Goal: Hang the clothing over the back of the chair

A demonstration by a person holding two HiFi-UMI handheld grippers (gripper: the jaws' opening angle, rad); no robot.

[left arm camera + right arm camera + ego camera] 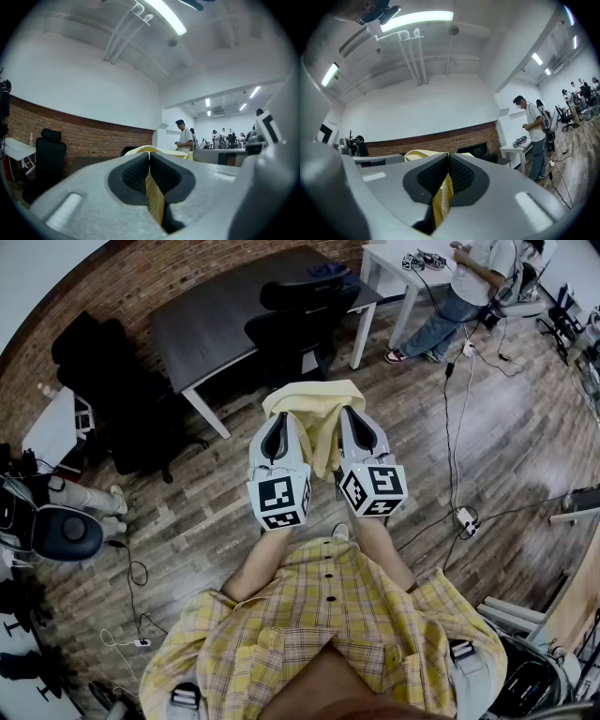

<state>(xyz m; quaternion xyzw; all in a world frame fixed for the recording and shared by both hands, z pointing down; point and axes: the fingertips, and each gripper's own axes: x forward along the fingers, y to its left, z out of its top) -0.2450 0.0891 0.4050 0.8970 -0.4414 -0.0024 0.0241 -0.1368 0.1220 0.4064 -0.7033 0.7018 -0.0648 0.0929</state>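
A pale yellow garment [317, 418] hangs in the air between my two grippers, above the wooden floor. My left gripper [278, 425] is shut on its left edge; yellow cloth [153, 197] shows pinched between the jaws. My right gripper [354, 418] is shut on the right edge, with yellow cloth [440, 199] caught between its jaws. A black office chair [298, 326] stands just beyond the garment, pushed toward a dark table [225, 320]. The lower part of the garment is hidden behind the grippers.
A second black chair [112, 395] stands at the left by the brick wall. A person [469, 292] stands at a white table [403, 263] at the upper right. Cables and a power strip [466, 519] lie on the floor at the right.
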